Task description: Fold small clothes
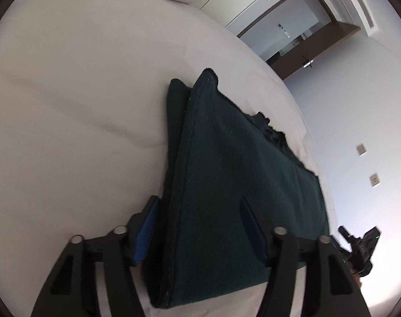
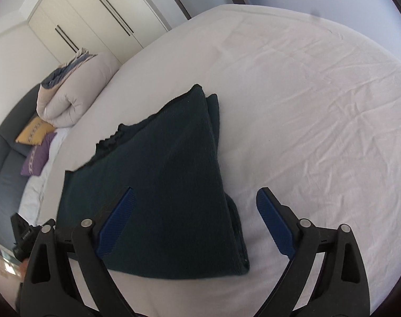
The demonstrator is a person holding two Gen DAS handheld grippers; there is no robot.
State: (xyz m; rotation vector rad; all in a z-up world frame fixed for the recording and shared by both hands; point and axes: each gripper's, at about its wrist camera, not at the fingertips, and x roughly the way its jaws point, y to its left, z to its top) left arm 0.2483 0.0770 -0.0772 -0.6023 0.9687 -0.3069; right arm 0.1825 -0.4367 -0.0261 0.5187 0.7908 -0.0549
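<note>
White bed (image 2: 306,105); one folded dark-green cloth (image 2: 168,185); left tool (image 1: 200,227), right tool (image 2: 195,219) agape, empty.

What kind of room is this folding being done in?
Most likely a bedroom: a wide bed with a wrinkled white sheet, a rolled beige duvet beside yellow and purple cushions, and tall cream wardrobe doors.
</note>
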